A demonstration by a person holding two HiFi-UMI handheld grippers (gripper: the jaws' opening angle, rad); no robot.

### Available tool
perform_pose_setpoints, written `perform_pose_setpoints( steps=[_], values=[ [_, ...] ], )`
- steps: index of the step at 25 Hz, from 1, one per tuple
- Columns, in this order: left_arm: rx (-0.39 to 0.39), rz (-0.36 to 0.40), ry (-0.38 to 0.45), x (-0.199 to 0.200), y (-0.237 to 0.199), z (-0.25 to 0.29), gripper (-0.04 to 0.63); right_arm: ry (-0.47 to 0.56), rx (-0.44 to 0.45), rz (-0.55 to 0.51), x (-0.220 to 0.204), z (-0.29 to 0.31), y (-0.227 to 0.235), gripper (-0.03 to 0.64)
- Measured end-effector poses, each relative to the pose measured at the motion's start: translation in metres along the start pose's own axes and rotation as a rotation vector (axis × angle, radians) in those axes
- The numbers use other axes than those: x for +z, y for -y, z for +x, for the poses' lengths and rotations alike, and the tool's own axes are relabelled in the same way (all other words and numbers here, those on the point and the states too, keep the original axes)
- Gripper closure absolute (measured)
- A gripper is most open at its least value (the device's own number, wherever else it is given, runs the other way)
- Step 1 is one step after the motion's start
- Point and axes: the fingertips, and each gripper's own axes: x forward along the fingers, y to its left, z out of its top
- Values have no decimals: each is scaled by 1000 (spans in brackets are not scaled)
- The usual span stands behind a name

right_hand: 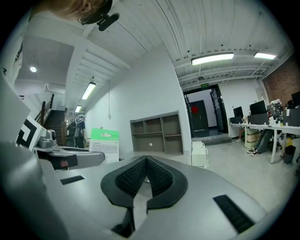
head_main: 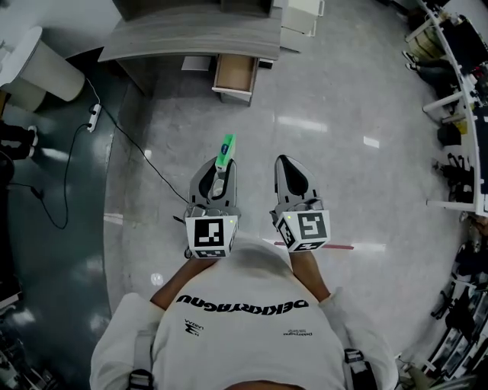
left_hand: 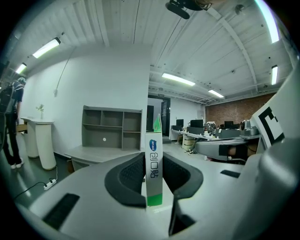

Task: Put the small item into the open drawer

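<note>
L gripper (head_main: 219, 169) pinches the small box (head_main: 226, 151). In the left gripper view the pads (left_hand: 132, 174) press both flat sides of the box (left_hand: 154, 168), which stands upright btwn them, so the L gripper (left_hand: 153, 176) is closed on it. The box is white w/ green ends and a blue logo, and its top juts well past the jaw tips. From the head view the green end pokes fwd of the tips.

R gripper (head_main: 290, 174) is just beside the L one, parallel to it and apart from it. Its jaws are pressed together at the tips w/ nothing btwn them (right_hand: 146, 161).

Edges, L to R:
- White round stand (head_main: 42, 72) far L.
- Power strip (head_main: 94, 116) w/ black cable (head_main: 137, 156) trailing across the floor to near the L gripper.
- Grey desk (head_main: 191, 38) up top, shelf unit (left_hand: 112, 126) on it.
- Open drawer (head_main: 234, 76) under the desk's R end, pulled out, wood inside. It's ahead of the box and well apart from it.
- White cabinets (head_main: 301, 19) just R of the desk.

Bare glossy floor (head_main: 343, 152) btwn box and drawer. More open floor to the R as far as the racks (head_main: 457, 114). Red tape strip (head_main: 339, 246) near the R gripper.
</note>
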Motion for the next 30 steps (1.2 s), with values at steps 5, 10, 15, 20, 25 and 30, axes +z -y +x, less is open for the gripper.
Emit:
perform_pose_setpoints(
  steps=[5, 10, 15, 20, 25, 30],
  values=[
    [-48, 5, -25, 12, -43, 61, 499, -11, -37, 9, 19, 70, 9, 586],
    [-94, 6, -41, 18, -83, 114, 498, -24, -77, 16, 27, 133, 18, 586],
    [-122, 2, -61, 18, -114, 154, 498, -46, -118, 29, 29, 182, 26, 586],
    [-144, -6, -90, 2, -131, 180, 497, -77, -125, 34, 18, 211, 27, 586],
    [-144, -26, -133, -19, -133, 201, 498, -107, -109, 26, 7, 228, 35, 586],
    [-126, -27, -174, -36, -131, 230, 498, -127, -104, 51, -10, 246, 57, 586]
  ],
)
